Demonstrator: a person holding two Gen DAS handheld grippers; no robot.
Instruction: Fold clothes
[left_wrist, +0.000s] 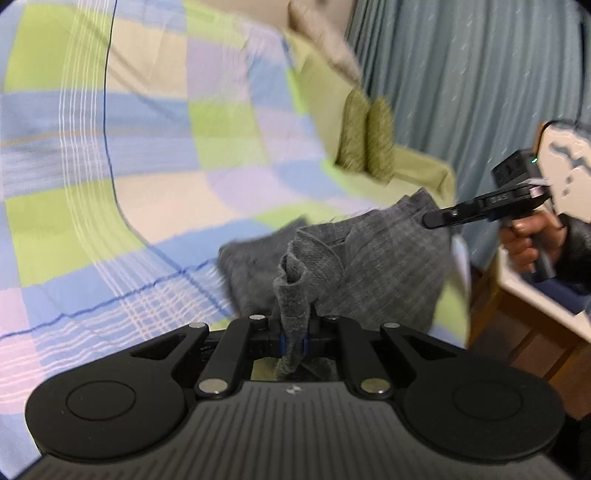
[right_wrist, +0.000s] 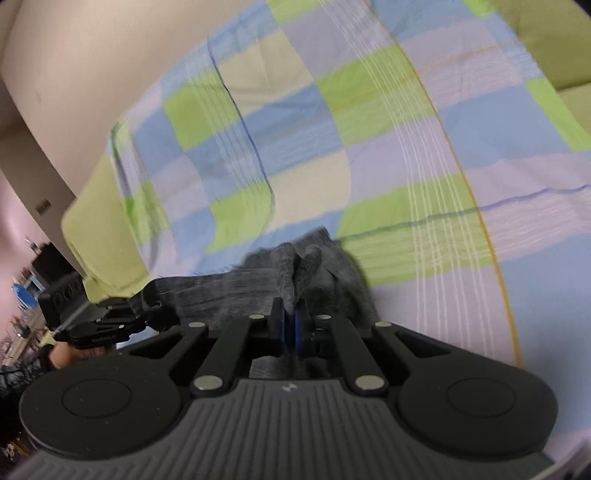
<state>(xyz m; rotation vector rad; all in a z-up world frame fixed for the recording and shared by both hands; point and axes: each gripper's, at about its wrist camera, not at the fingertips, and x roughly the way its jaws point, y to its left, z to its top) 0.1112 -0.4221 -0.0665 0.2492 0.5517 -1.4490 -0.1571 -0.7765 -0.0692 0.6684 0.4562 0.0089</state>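
A grey knit garment (left_wrist: 369, 258) hangs stretched between both grippers above a checked bedspread (left_wrist: 147, 147). My left gripper (left_wrist: 294, 338) is shut on one bunched edge of it. My right gripper (right_wrist: 290, 330) is shut on another edge of the garment (right_wrist: 258, 288). In the left wrist view the right gripper (left_wrist: 428, 220) pinches the garment's far right corner. In the right wrist view the left gripper (right_wrist: 147, 314) holds the garment's left end. The garment's lower part droops toward the bedspread (right_wrist: 369, 166).
The bed carries a green sheet and two olive pillows (left_wrist: 365, 136) by a blue-grey curtain (left_wrist: 461, 74). A wooden bedside unit (left_wrist: 524, 332) stands to the right of the bed. A beige wall (right_wrist: 74, 55) and cluttered shelves (right_wrist: 26, 288) lie left.
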